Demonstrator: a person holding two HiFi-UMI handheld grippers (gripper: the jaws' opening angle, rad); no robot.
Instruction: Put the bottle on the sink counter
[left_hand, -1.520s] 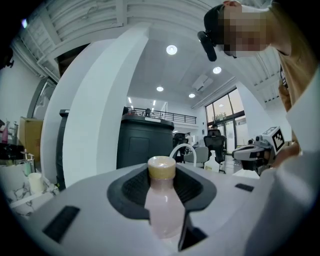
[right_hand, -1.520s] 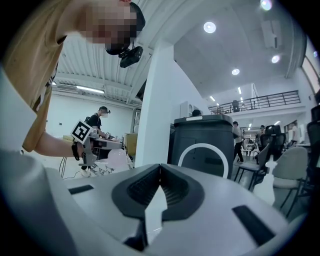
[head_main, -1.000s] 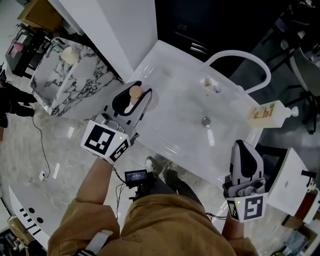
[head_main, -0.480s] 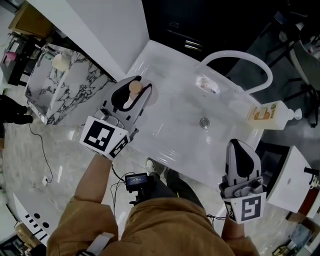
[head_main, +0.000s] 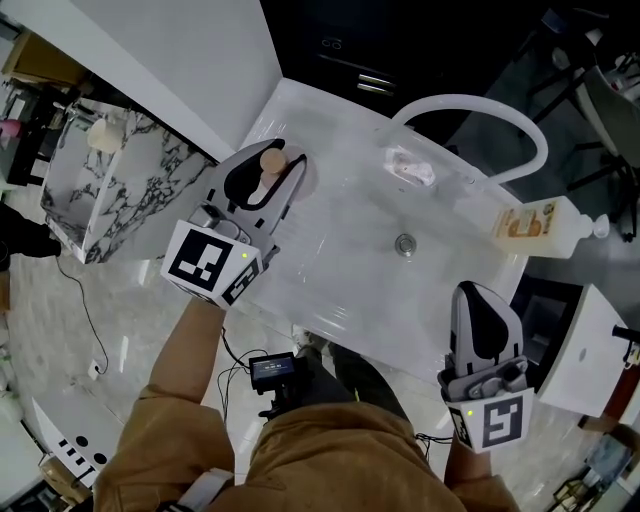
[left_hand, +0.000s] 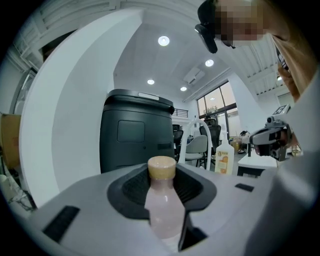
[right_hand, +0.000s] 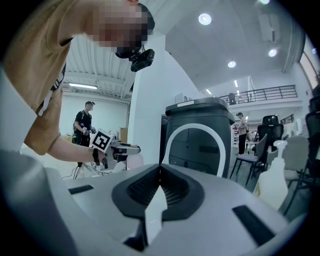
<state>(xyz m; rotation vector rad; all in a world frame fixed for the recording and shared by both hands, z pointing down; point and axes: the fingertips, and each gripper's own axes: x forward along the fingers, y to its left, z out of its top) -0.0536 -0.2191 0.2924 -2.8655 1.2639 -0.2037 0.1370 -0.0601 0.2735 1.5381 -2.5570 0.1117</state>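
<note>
Nearly level, left tool (head_main: 273, 176) tight around the bottle (left_hand: 163, 202)

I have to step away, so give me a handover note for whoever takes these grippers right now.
Left gripper: shut on the pink bottle, held upright at the left end of the sink counter.
Right gripper: shut, empty, near the counter's front right corner.
Done: bottle gripped and at the counter.
Left: set it down and release. Whether it touches the counter can't be told.
</note>
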